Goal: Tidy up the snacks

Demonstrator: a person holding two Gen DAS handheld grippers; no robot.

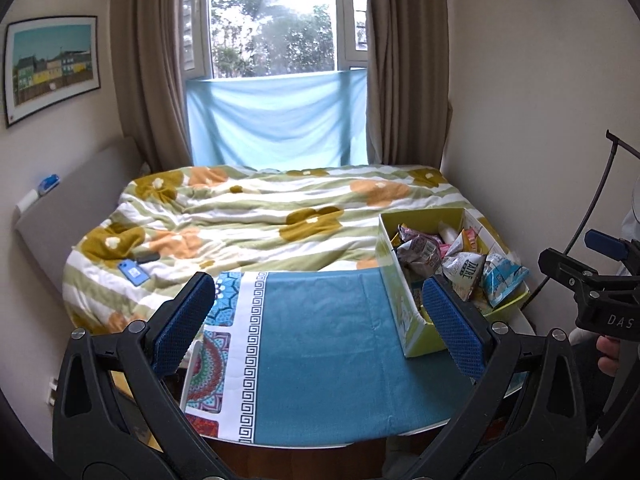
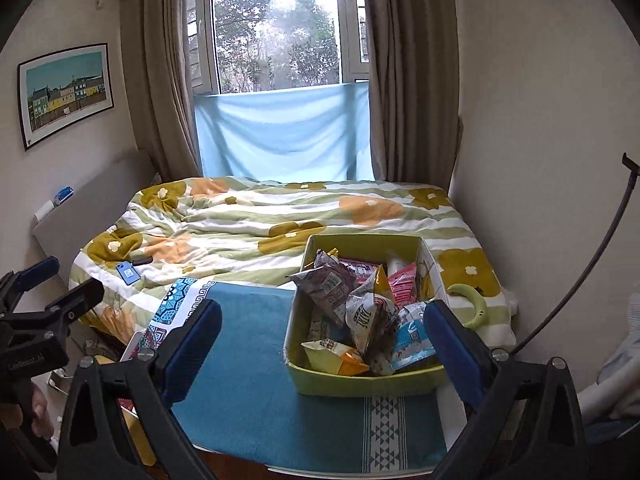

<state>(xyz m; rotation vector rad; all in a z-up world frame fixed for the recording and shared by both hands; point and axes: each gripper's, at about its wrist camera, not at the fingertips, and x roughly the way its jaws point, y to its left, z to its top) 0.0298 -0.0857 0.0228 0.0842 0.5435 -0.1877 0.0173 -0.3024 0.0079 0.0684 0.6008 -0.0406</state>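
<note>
A yellow-green box (image 2: 362, 384) (image 1: 412, 320) stands on the right part of a small table covered with a teal cloth (image 2: 256, 392) (image 1: 324, 344). Several snack packets (image 2: 370, 316) (image 1: 464, 270) are heaped inside it: silver, pink, orange and blue ones. My left gripper (image 1: 320, 320) is open over the bare cloth, left of the box, with nothing between its blue pads. My right gripper (image 2: 324, 344) is open too, held above the table with the box between its fingers in view but apart from them.
A bed with a flowered quilt (image 2: 248, 220) lies behind the table, under a window with brown curtains. A blue phone (image 2: 128, 274) rests on the quilt at left. A yellow-green curved object (image 2: 474, 306) lies right of the box. White wall stands at right.
</note>
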